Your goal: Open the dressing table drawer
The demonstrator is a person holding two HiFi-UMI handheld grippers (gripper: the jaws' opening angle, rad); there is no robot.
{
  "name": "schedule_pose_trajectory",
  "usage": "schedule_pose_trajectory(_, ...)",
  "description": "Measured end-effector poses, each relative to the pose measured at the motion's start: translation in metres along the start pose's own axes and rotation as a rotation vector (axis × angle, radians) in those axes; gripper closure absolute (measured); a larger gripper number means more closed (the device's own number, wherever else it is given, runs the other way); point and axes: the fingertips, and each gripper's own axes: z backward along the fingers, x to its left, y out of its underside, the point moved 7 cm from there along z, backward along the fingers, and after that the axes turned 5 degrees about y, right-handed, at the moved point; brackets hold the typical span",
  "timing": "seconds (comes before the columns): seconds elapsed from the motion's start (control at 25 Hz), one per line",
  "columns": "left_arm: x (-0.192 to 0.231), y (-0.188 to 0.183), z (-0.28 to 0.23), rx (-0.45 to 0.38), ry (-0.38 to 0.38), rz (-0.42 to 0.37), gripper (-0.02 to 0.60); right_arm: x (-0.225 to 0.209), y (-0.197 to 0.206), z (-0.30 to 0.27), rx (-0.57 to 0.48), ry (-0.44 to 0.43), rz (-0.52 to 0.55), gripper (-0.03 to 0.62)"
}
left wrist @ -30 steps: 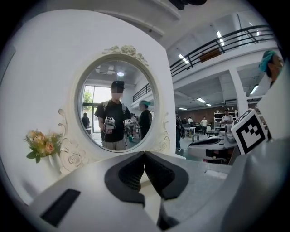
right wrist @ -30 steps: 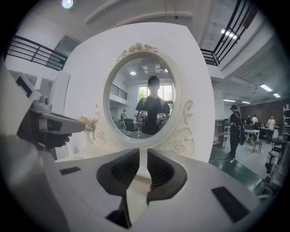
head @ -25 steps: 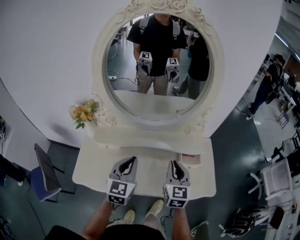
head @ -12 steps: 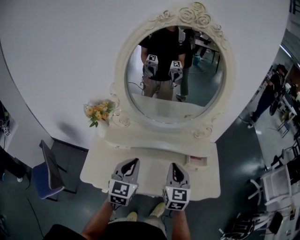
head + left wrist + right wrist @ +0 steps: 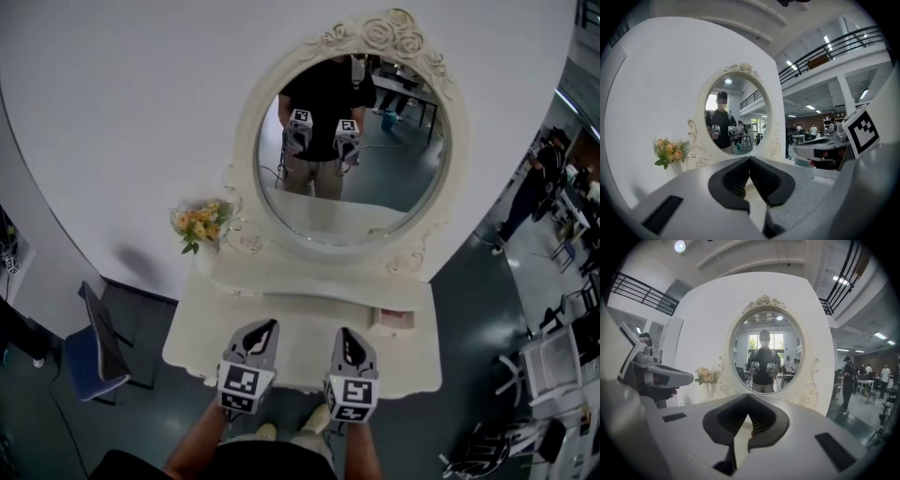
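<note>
The white dressing table (image 5: 202,330) stands against the white wall under its oval mirror (image 5: 375,187). Its drawer front is hidden below the table top in every view. My left gripper (image 5: 267,325) and right gripper (image 5: 345,335) hover side by side over the front part of the table top and point toward the mirror. In the left gripper view the left gripper (image 5: 750,161) is shut, its pads meeting with nothing between them. In the right gripper view the right gripper (image 5: 749,401) is also shut and empty. The mirror reflects the person and both grippers.
A vase of orange and yellow flowers (image 5: 199,225) stands at the table's back left. A small pinkish box (image 5: 394,319) lies at the back right. A blue chair (image 5: 89,349) stands left of the table. People (image 5: 534,192) and white furniture (image 5: 553,361) are at the right.
The head view has swung, so the whole mirror crest now shows and the table sits further right. Both grippers remain side by side over the table's front.
</note>
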Motion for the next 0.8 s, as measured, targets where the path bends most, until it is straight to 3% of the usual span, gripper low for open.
schedule_pose_trajectory(0.8,-0.0063,-0.0030,0.0000,0.002,-0.001,-0.019,0.578,-0.0053,-0.0013,0.0033,-0.014,-0.010,-0.006,0.599)
